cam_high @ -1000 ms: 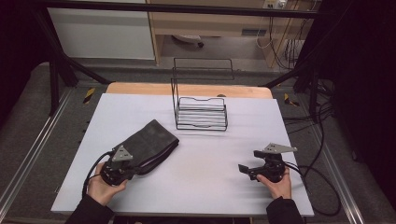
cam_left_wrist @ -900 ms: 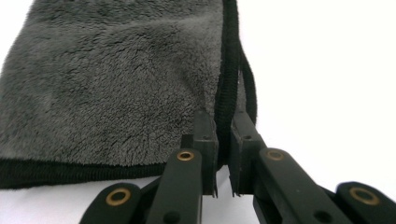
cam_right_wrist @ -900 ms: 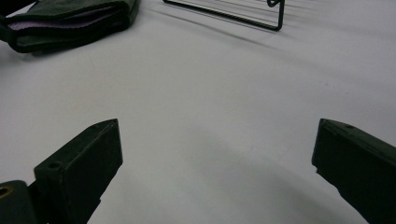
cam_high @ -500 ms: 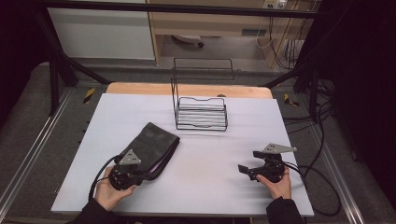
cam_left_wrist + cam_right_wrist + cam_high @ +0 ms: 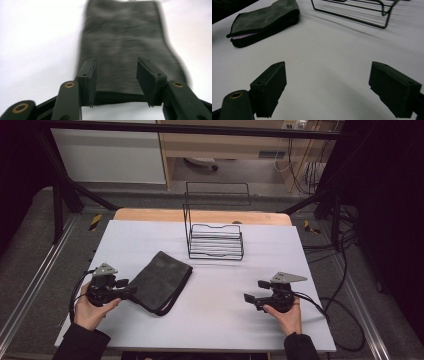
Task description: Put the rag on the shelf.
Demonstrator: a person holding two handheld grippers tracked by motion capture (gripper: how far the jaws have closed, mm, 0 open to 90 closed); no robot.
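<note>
Item: folded dark grey cloth (image 5: 162,281), lying flat on the white worktop (image 5: 215,325), lower left of centre in the high view, set at a slant. In the right gripper view its stacked layers show at the upper left of the frame, with a pale lining visible at the open edge.

Left gripper (image 5: 126,290): lower left of the high view, held in a hand (image 5: 90,307), pointing toward the cloth's near corner. Its fingers (image 5: 87,80) have just been opening; in the left gripper view they stand apart with the cloth's near edge between them, pads not pressing on it. That picture is blurred.

Right gripper (image 5: 252,292): lower right of the high view, well apart from the cloth. Its fingers (image 5: 270,87) have just been closing slightly, yet stand wide over bare worktop with nothing between them.

Also present: black wire rack (image 5: 215,240), upright at the upper centre of the worktop, beyond the cloth.
</note>
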